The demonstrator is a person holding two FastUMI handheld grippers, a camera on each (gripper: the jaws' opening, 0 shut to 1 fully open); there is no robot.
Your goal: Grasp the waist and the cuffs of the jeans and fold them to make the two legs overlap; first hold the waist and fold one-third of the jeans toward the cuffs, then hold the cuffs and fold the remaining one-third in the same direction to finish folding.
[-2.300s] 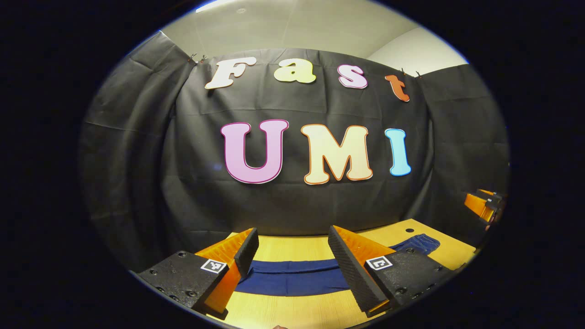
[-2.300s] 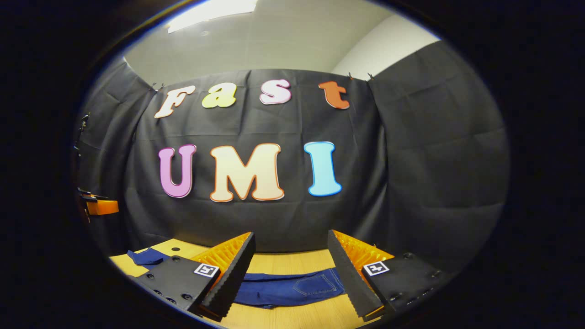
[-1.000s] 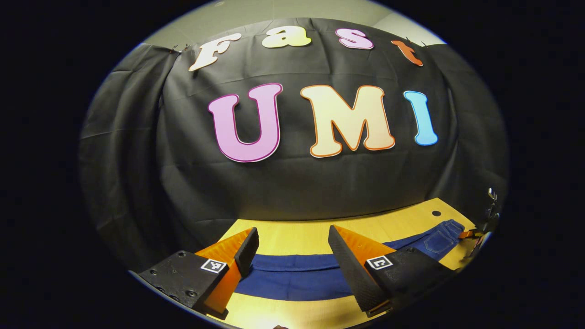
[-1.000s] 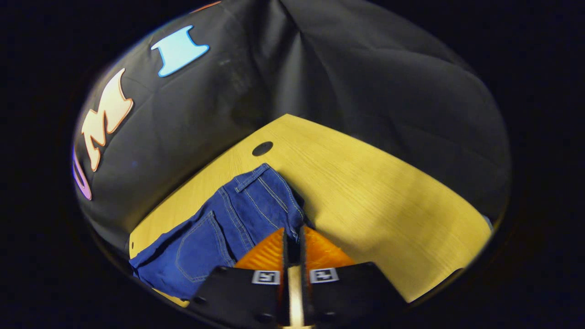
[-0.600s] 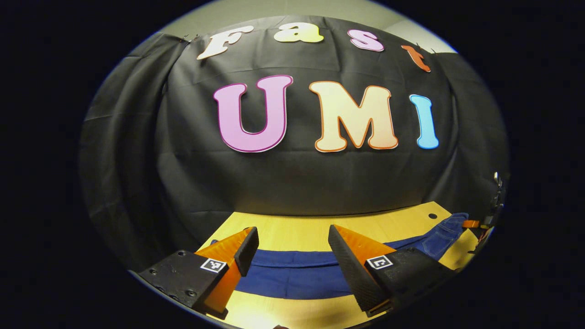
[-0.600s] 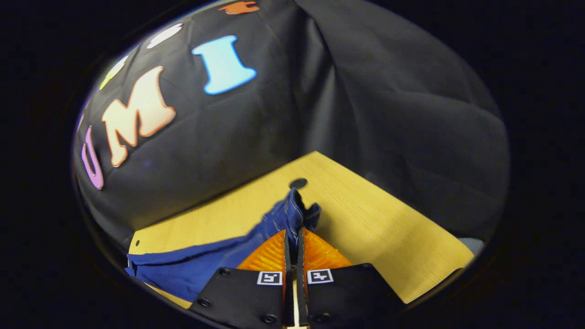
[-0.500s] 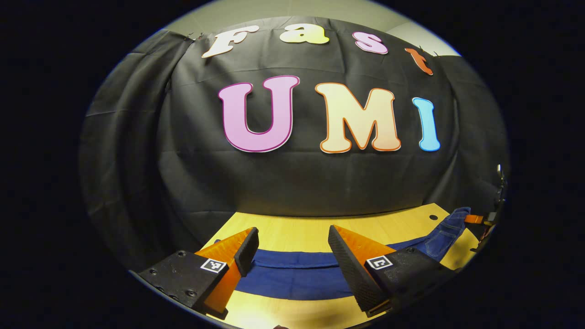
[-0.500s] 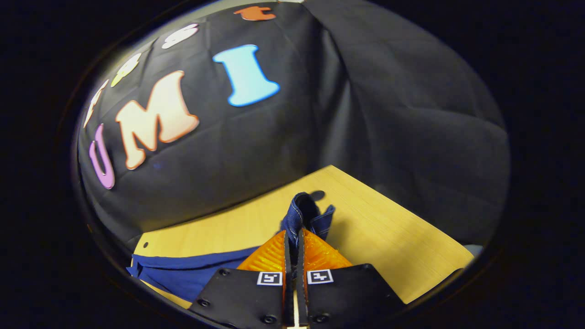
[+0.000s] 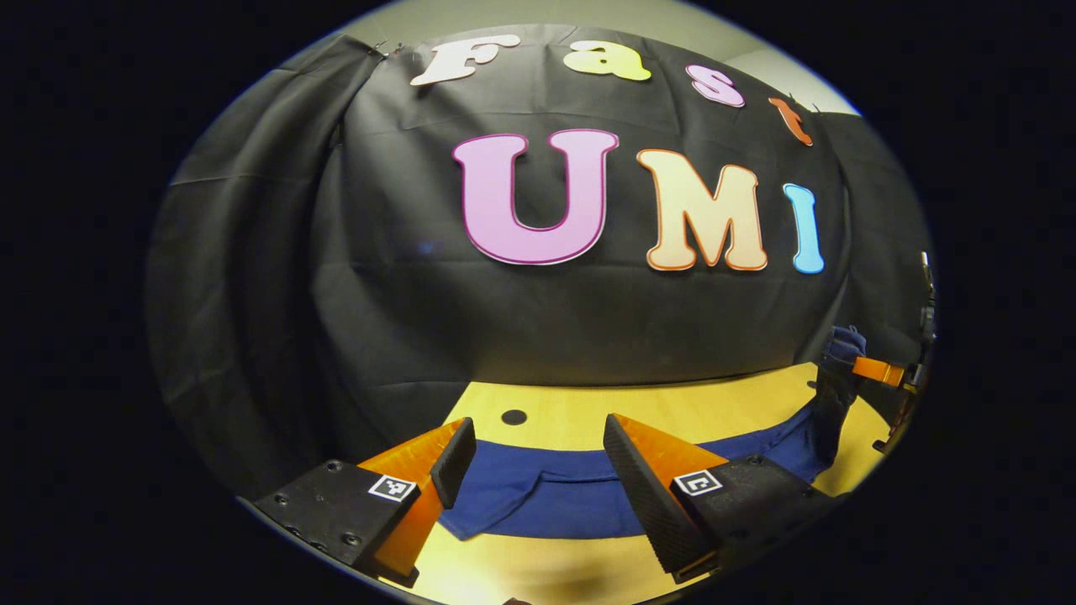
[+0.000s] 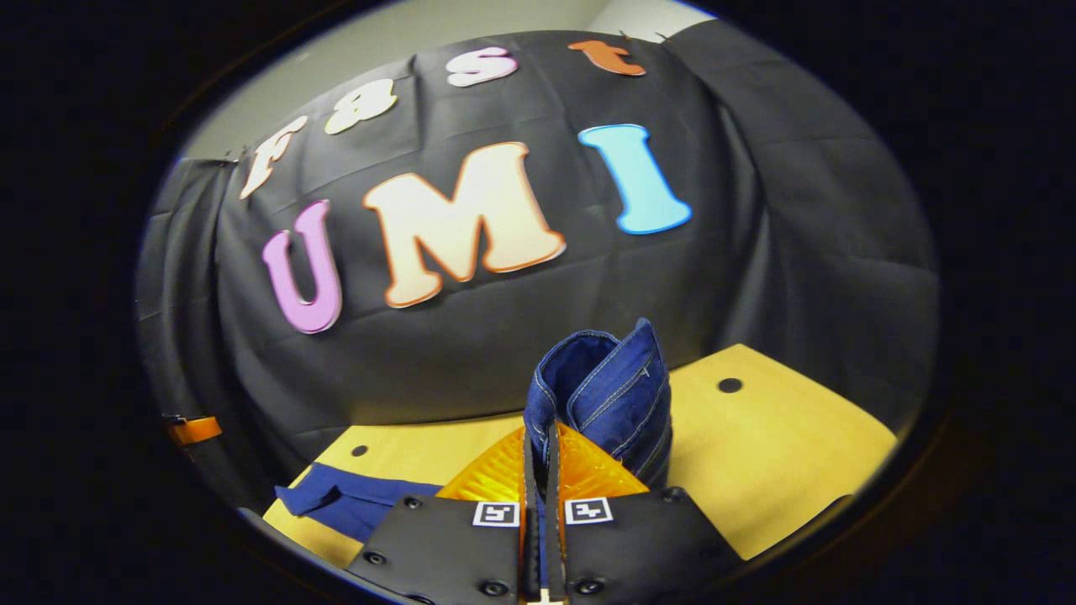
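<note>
R claw (image 10: 538, 445) clamped on jeans (image 10: 609, 403) waist, bunched and lifted off surface (image 10: 782, 454). L claw (image 9: 538, 458) fingers apart above leg lying flat; R claw probably at 3 o'clock.

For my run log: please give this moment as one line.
right gripper: shut on jeans waist, lifted | left gripper: open above leg | table

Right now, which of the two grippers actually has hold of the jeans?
The right gripper: its fingers are pressed together on the lifted waist end of the jeans. The left gripper is open above the cuff end, gripping nothing.
</note>
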